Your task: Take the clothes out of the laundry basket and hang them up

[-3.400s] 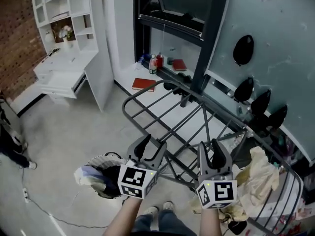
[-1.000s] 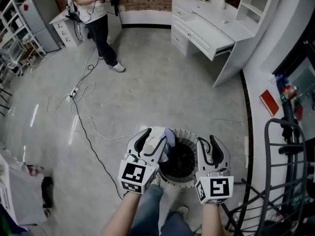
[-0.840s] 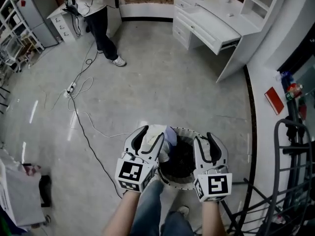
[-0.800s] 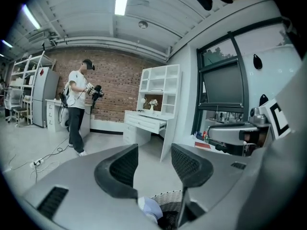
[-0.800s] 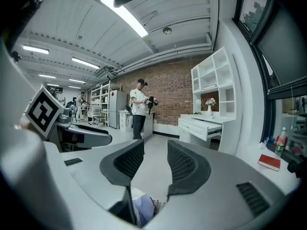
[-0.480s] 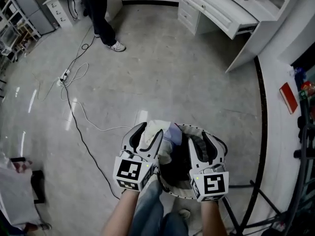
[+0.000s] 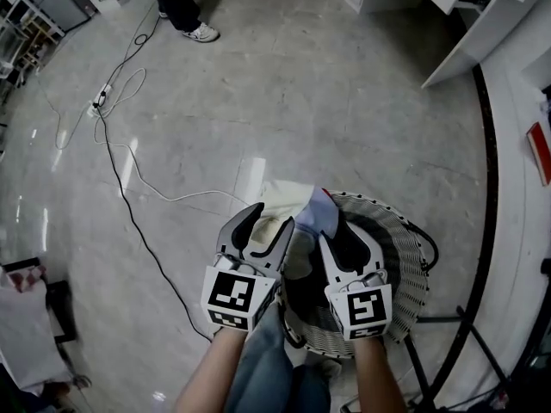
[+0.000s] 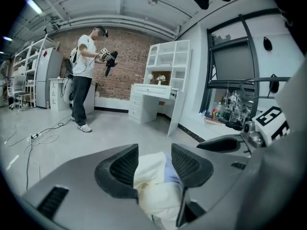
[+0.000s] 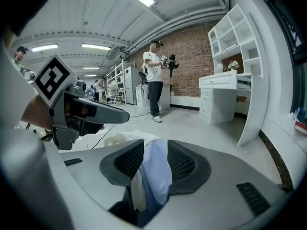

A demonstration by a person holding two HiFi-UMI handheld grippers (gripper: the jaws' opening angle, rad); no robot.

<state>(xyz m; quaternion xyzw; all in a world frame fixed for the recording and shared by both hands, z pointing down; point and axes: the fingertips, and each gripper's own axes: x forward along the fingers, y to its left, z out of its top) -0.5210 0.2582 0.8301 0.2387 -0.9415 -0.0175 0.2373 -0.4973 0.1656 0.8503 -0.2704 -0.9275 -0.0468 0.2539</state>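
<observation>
A round wire laundry basket (image 7: 406, 269) stands on the grey floor below me. A cream garment (image 7: 280, 198) and a pale blue cloth (image 7: 317, 216) are heaped over its left rim. My left gripper (image 7: 269, 224) is down at the heap, its jaws open with the cream garment (image 8: 151, 176) filling the gap between them. My right gripper (image 7: 344, 232) is beside it over the basket, also open, with the pale blue cloth (image 9: 156, 169) standing between its pads. From the left gripper (image 8: 154, 159) and right gripper (image 9: 155, 159) views I cannot see the cloth squeezed.
A cable (image 7: 129, 205) snakes over the floor at left. A person (image 8: 84, 75) with hand-held grippers stands by the brick wall. A white desk (image 7: 448, 7) is at top right. Dark rack legs (image 7: 469, 325) run right of the basket, with a red book (image 7: 541, 149) on the sill.
Both grippers have sunk from above the basket down onto the clothes heap. My head has tipped further down, so the basket fills more of the view. Jaw widths look unchanged.
</observation>
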